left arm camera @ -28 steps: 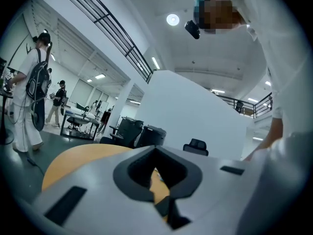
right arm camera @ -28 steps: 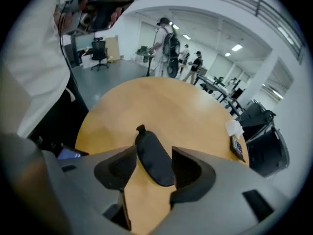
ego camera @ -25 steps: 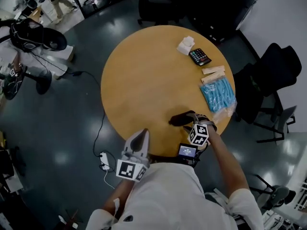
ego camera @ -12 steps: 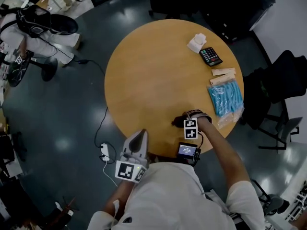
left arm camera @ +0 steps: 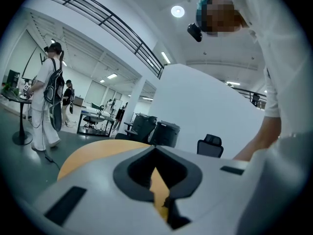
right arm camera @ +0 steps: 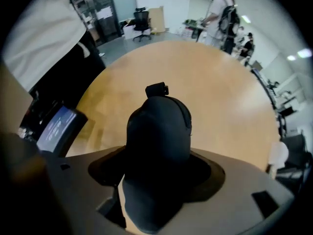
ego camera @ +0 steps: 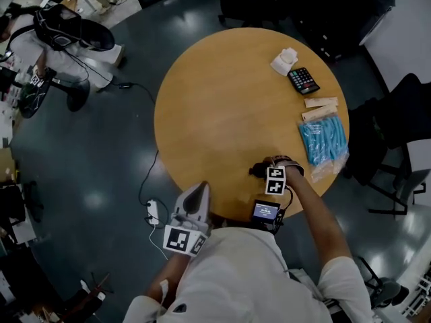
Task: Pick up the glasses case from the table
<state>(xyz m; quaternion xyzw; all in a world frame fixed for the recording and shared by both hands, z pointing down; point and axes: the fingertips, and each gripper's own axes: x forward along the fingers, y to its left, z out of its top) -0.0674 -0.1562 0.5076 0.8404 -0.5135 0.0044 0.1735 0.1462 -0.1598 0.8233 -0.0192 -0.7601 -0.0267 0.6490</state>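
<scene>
The glasses case (ego camera: 256, 171) is a dark, rounded shell lying near the front edge of the round wooden table (ego camera: 222, 99). My right gripper (ego camera: 265, 174) points straight down over it. In the right gripper view the case (right arm camera: 159, 141) fills the space between the two jaws of that gripper (right arm camera: 157, 173). The jaws are opening, and a thin gap shows beside the case at the lower left. My left gripper (ego camera: 196, 188) hangs off the table's front edge, close to my body, with its jaws together and nothing in them (left arm camera: 157, 180).
At the table's far right lie a white tissue pack (ego camera: 285, 61), a black calculator (ego camera: 303, 81), two paper-wrapped sticks (ego camera: 319, 108) and a blue packet (ego camera: 323, 138). A small lit screen (ego camera: 265, 211) sits at the front edge. Dark chairs (ego camera: 404, 106) ring the table.
My right gripper has come down over the glasses case, which now sits between its jaws instead of beside them. The left gripper has stayed put.
</scene>
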